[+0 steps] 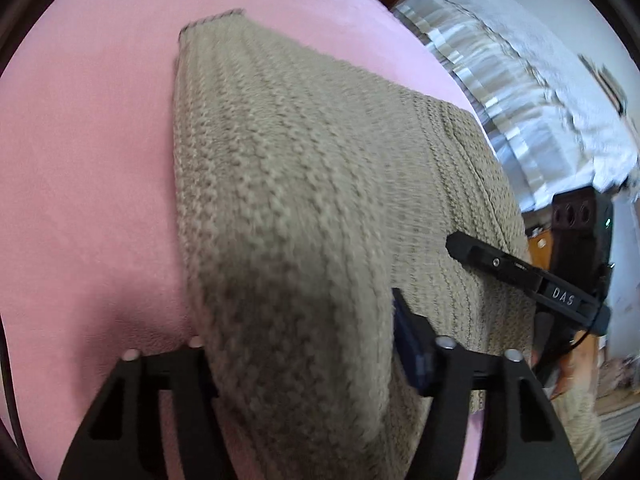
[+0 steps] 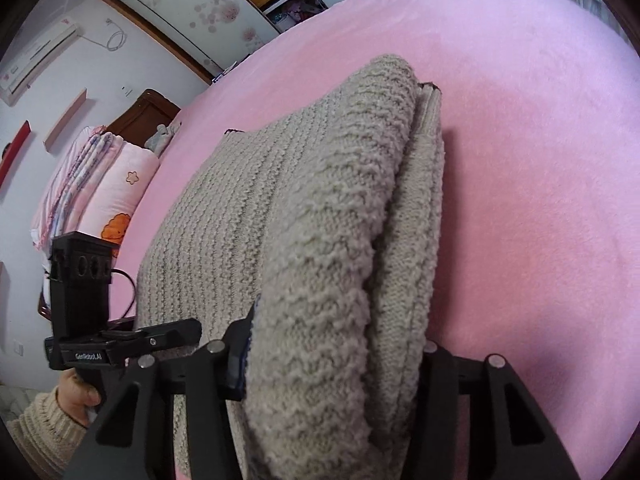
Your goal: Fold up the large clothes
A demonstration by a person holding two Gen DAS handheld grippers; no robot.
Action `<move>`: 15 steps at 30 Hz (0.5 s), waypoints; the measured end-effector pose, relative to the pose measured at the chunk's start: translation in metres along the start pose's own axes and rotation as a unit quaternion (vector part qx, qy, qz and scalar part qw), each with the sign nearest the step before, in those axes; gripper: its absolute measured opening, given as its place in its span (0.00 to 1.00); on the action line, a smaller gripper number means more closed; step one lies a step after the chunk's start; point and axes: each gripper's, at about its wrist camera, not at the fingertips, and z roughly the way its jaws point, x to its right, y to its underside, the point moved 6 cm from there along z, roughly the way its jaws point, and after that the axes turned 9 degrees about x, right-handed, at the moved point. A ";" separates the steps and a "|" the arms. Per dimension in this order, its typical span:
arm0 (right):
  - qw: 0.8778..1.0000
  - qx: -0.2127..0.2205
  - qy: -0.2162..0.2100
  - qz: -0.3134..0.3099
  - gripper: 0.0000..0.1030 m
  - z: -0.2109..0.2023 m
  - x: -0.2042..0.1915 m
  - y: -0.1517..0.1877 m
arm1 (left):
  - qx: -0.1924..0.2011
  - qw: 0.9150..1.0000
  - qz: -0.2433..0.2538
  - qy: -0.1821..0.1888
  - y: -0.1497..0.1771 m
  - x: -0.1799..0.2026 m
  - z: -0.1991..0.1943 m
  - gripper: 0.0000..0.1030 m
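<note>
Beige knit sweater [image 1: 304,184], chunky ribbed weave, partly folded, lying on a pink blanket [image 1: 80,160] that fills most of both views. Left wrist view: the garment runs from the upper centre of the frame down to the bottom centre, a thick fold of it passing between the fingers of the left gripper [image 1: 304,364]; jaws set apart and pinching that bunched fold. The right gripper [image 1: 520,268] enters from the right edge of this frame, black, marked "DAS", its tip against the sweater's ribbed band. Striped white bedding [image 1: 500,60] sits at upper right.

Right wrist view: the sweater [image 2: 320,240] rises as a doubled roll from bottom centre toward upper centre, with a thinner layer just beside it on the right. Right gripper [image 2: 332,360]: jaws spread around the thick roll and clamping it. Left gripper [image 2: 132,340] at lower left, held by a hand [image 2: 76,396] in a cream knit cuff. Pink patterned quilt [image 2: 100,184] at left; wall air conditioner [image 2: 36,60] at upper left.
</note>
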 end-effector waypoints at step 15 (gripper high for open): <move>0.999 0.033 -0.003 -0.041 0.46 -0.070 -0.098 0.040 | 0.037 0.998 0.047 0.000 0.016 0.004 -0.125 0.45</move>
